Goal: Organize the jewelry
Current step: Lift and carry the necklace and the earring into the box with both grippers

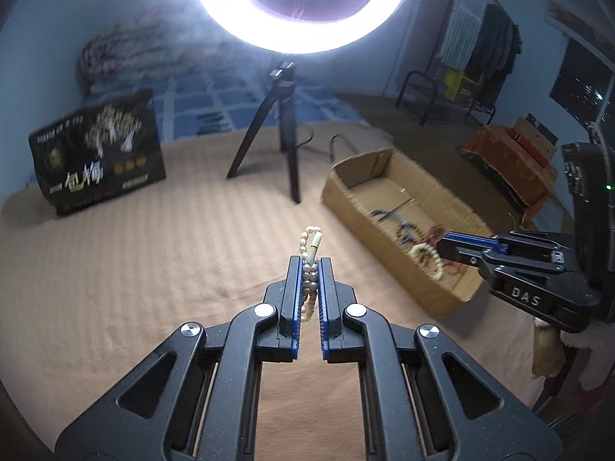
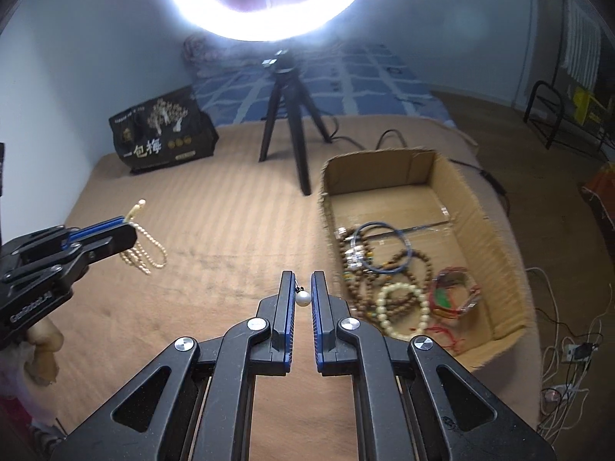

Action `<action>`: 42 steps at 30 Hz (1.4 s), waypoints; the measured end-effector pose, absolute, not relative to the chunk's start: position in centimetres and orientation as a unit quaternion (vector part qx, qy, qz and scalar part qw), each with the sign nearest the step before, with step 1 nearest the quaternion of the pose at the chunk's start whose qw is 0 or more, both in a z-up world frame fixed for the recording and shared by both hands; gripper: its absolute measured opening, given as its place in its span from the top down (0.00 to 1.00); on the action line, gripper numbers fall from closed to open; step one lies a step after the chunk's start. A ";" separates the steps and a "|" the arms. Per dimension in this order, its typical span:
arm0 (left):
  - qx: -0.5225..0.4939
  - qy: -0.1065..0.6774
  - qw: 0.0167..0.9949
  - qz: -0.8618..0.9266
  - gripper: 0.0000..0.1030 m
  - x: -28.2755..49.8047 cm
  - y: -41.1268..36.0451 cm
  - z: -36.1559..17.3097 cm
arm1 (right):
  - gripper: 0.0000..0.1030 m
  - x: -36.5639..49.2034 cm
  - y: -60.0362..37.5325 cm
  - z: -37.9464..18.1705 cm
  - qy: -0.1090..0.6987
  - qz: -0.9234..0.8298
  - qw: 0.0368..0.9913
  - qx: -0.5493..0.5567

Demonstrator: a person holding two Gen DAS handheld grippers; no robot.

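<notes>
**Jewelry sorting: both claws loaded**

- Left claw (image 1: 309,265): closed on a cream bead strand (image 1: 309,253), loops hanging above the tan blanket (image 1: 134,253). Marked "GenRobot.AI".
- Right claw (image 2: 303,280): pinching a white pearl (image 2: 302,298), just left of the box. Marked "DAS".
- Cardboard box (image 2: 496,238): bracelets (image 2: 388,269) piled at its near end.
- Black bag (image 2: 161,134): reads "一包梅".
- Tripod (image 2: 292,123): beneath ring light (image 2: 269,19), behind the box.
</notes>
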State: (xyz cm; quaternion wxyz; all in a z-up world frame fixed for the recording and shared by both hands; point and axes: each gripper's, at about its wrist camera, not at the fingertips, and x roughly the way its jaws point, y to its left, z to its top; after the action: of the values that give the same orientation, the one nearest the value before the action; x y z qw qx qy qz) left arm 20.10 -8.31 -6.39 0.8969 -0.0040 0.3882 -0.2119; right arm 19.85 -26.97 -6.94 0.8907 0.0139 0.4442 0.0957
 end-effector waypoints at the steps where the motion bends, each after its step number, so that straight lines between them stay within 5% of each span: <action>1: 0.000 0.380 0.899 -0.215 0.95 19.7 -8.9 -5.9 | 0.94 19.7 -27.3 -6.7 0.441 0.093 0.892 0.015; 14: 0.034 0.338 0.906 -0.253 0.95 17.6 -15.4 -3.7 | 0.94 18.2 -32.7 -4.7 0.412 0.062 0.909 0.038; 42: 0.027 0.377 0.886 -0.268 0.95 23.0 -23.5 -7.8 | 0.94 19.8 -39.5 -8.3 0.440 0.030 0.893 0.088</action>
State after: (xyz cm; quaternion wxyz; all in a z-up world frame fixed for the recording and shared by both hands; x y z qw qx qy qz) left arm 23.02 -23.47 -7.76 0.8862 0.0266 0.3770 -0.2681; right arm 19.76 -39.53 -8.33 0.8930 0.0879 0.4405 0.0300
